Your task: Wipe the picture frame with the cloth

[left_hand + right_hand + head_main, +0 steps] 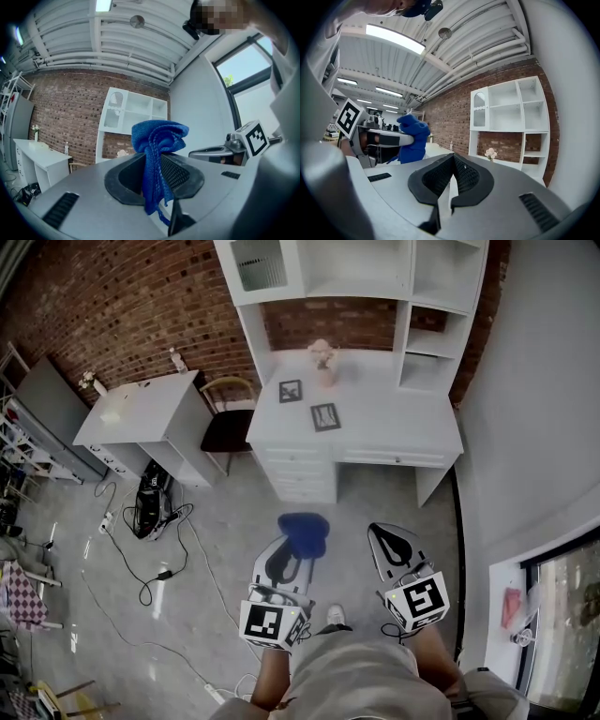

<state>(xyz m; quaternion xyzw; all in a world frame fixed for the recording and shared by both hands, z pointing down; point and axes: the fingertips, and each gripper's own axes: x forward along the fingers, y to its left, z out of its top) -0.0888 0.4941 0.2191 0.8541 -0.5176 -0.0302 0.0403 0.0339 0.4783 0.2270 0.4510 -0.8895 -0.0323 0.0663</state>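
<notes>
A blue cloth (305,532) hangs bunched from my left gripper (289,555), which is shut on it. In the left gripper view the cloth (159,136) is pinched between the dark pads and droops past them. My right gripper (393,543) is held beside the left one, shut and empty; its pads (464,176) meet with nothing between them. Two dark picture frames are on the white desk (394,423) ahead: one (291,390) stands near the back left, the other (325,416) lies flatter in front of it. Both grippers are over the floor, well short of the desk.
A pale flower ornament (323,357) stands behind the frames under a white shelf unit (356,273). A chair (228,423) sits left of the desk, then a smaller white desk (141,418). Cables and a power strip (141,521) trail on the floor. A wall runs along the right.
</notes>
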